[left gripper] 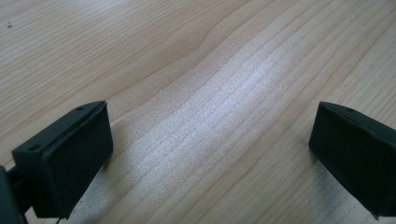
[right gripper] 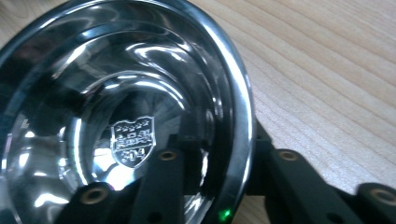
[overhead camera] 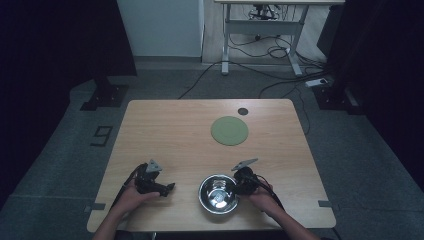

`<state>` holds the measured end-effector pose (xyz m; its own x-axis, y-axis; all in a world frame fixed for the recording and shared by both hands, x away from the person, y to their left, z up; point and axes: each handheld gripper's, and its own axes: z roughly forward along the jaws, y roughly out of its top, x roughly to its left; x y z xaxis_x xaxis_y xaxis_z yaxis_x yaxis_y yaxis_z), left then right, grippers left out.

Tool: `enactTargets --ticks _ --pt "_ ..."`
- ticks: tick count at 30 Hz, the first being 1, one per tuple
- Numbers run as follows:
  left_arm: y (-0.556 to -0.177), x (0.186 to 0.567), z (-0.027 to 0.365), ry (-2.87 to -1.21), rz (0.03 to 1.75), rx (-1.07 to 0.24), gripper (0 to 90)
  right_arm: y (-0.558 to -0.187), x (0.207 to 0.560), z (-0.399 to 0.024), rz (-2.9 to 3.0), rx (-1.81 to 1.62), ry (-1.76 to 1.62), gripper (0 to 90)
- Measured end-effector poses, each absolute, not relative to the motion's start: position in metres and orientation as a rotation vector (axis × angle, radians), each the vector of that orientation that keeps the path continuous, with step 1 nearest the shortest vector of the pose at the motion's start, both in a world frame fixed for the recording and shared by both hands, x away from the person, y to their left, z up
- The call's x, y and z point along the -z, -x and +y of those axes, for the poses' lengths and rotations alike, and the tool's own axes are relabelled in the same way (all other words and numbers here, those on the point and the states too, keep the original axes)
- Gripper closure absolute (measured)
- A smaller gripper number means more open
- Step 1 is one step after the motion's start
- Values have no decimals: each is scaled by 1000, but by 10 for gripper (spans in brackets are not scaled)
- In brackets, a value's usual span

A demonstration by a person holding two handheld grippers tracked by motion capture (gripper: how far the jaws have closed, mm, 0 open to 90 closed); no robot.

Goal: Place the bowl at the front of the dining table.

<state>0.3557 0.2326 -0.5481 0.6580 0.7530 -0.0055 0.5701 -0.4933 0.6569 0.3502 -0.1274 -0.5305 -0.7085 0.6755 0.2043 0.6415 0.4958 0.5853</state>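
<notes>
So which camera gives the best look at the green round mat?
The high view: the green round mat lies whole and unobstructed on the far half of the wooden table, beyond the steel bowl. The two gripper views look at bare wood and the bowl's inside instead.

A wooden table (overhead camera: 175,135) carries a round green mat (overhead camera: 229,131) toward one o'clock from its middle. A small dark disc (overhead camera: 243,111) lies near the mat at its one o'clock, close to the far edge. On the grey floor, a dark number mark (overhead camera: 102,135) sits at the table's nine o'clock. A black stand foot (overhead camera: 104,95) rests at eleven o'clock. A white desk frame (overhead camera: 260,35) stands at twelve to one o'clock, with black cables (overhead camera: 250,70) trailing under it and a power strip (overhead camera: 318,81) at two o'clock
</notes>
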Motion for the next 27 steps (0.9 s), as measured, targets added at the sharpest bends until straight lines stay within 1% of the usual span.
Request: enactTargets --ticks 1,7,11,27 --pt "-356 548 233 -2238 1020 -376 0 -351 530 -128 2675 -1020 -1186 810" --pt "-356 548 233 -2238 1020 -376 0 -354 531 -133 2673 -1055 -1239 832" --pt "-356 548 233 -2237 1019 -376 0 -357 528 -139 2655 -1130 -1314 863" --pt "-356 548 233 -2238 1020 -376 0 -357 524 -145 2611 -1172 -1355 865"
